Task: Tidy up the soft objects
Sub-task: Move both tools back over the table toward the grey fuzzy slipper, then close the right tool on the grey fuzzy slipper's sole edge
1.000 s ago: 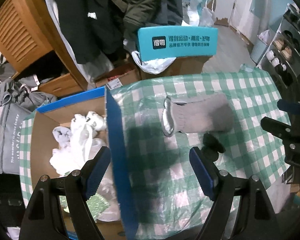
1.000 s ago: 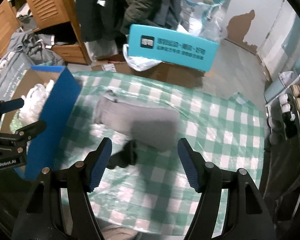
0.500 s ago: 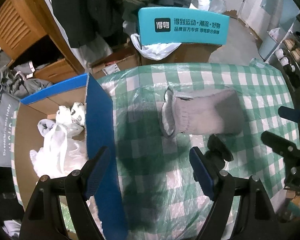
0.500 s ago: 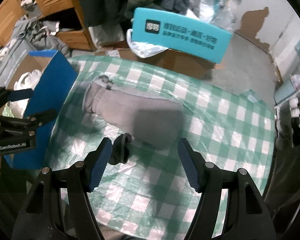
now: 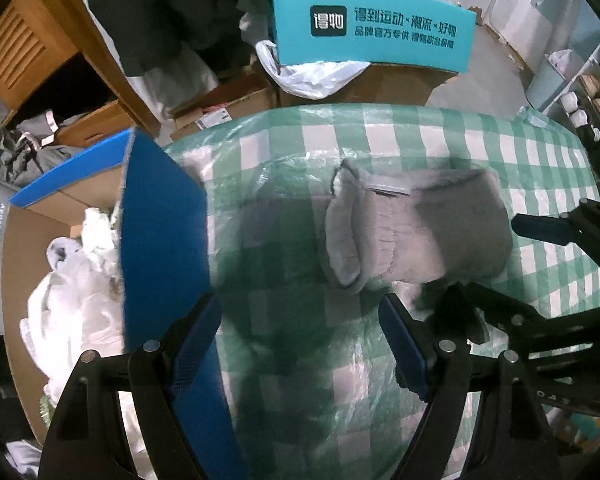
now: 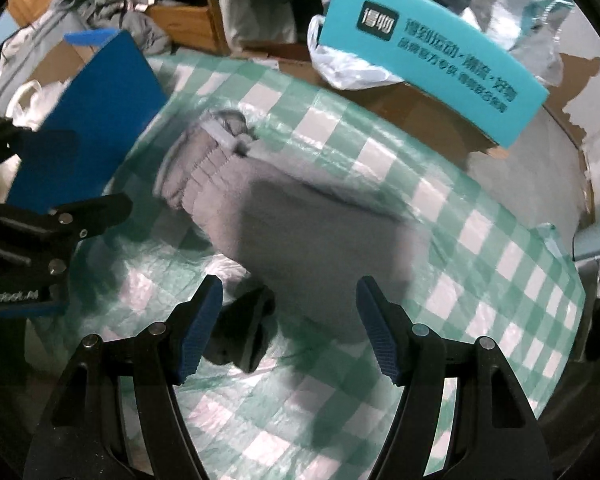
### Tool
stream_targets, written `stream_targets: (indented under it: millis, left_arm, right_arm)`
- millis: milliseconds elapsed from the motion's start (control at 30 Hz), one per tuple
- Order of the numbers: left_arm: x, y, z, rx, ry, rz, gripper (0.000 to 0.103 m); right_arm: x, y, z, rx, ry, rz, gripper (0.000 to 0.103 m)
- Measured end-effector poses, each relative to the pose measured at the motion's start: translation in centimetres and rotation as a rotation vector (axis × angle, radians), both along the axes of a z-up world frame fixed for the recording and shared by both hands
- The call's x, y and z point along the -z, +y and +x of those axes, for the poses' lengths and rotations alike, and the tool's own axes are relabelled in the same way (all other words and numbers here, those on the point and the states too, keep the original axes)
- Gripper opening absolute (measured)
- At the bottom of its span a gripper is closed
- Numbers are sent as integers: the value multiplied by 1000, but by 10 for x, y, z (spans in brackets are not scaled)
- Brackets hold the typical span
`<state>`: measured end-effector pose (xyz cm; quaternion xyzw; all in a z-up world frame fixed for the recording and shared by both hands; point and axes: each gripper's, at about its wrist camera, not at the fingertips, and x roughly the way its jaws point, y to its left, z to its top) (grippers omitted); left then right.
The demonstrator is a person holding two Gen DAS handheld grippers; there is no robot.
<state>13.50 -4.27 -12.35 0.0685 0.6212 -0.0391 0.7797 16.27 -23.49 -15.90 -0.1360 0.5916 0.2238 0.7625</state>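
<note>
- A grey folded garment [image 5: 420,232], soft and fleecy with a ribbed cuff turned toward the left, lies flat on the counter [image 5: 380,132], which wears a green-and-white checked plastic cover
- Just near of the garment sits a small dark soft item [image 6: 244,328], too blurred to name; it touches or nearly touches the garment's near edge
- At the left end of the counter stands an open cardboard box with blue flaps [image 5: 160,232]; white soft things [image 5: 76,300] already lie heaped inside it, so part of the sorting looks done
- The left gripper [image 5: 300,344] hovers above the counter between the box and the garment, its fingers spread wide and grasping nothing
- The right gripper [image 6: 288,328] hangs over the near edge of the garment, fingers likewise released and wide apart, with the dark item just inside the left finger
- Neither gripper touches the garment as far as the views show
- Judged from this, the task is partway along: the white pieces are boxed, while the grey garment and the dark item are left on the counter, presumably to go into the box next
- Beyond the far edge stand a teal printed box [image 5: 372,36], a white plastic bag [image 5: 308,72] and hanging dark coats, none of them part of the job
</note>
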Motion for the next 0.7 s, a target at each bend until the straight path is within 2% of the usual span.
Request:
stream_targets:
  millis: [367,567,633,667,700]
  left_arm:
    - [21,-7,12,6,40,-9,82]
    - [23,-5,13,9,46,-18,82]
    - [23,-4,14,5,49,-21,82]
    - [24,-3,14,1,50,-23,82]
    - [25,-2,14,-2,52,-25,82]
  right_arm:
    - [33,1,21,-2,53,-24,69]
    - [45,5,27,-14,39,-41,69]
    - [47,6,28,-11,37,-42,66]
    - [48,5,29,-11,37,-41,62]
    - [47,5,29,-9,36,-42,52]
